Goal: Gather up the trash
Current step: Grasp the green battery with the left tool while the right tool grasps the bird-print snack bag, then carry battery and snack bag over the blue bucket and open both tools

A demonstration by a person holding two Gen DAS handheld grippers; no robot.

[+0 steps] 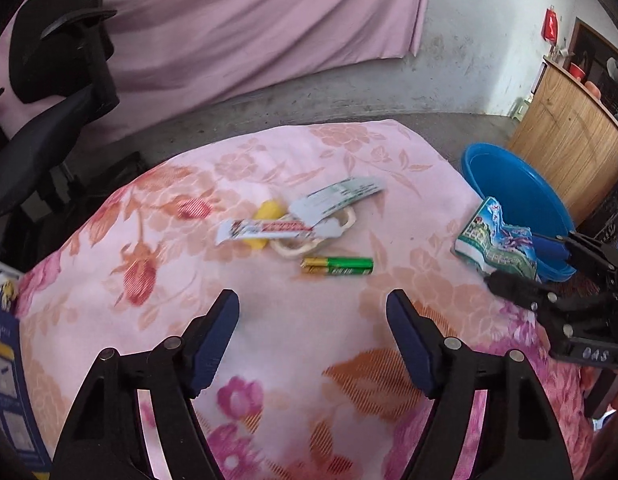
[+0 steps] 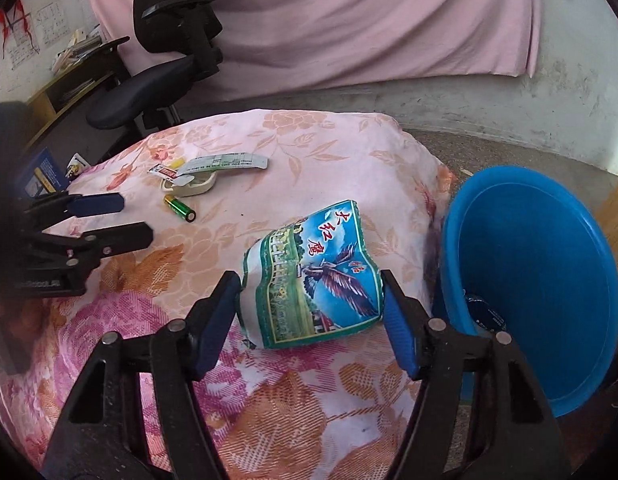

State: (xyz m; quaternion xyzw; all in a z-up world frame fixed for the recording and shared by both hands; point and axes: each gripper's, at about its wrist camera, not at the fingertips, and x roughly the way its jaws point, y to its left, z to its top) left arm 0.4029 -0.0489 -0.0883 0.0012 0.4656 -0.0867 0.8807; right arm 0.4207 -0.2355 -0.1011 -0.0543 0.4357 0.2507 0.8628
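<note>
A crumpled blue-green cigarette pack [image 2: 313, 280] sits between the pads of my right gripper [image 2: 309, 300], which is shut on it just over the flowered pink cloth [image 2: 309, 152]. From the left wrist view the same pack [image 1: 497, 240] shows in the right gripper [image 1: 529, 266] beside the blue basin [image 1: 521, 196]. My left gripper [image 1: 313, 312] is open and holds nothing, hovering short of two green-gold batteries [image 1: 337, 266]. Behind them lies a pile of wrappers, a yellow piece and a white tape ring [image 1: 293, 220].
The blue basin [image 2: 549, 240] stands off the cloth's right edge with a dark item at its bottom. A black office chair [image 1: 49, 80] is at the left. A wooden cabinet [image 1: 569, 120] stands at the far right, and a blue leaflet [image 1: 5, 360] lies at the left edge.
</note>
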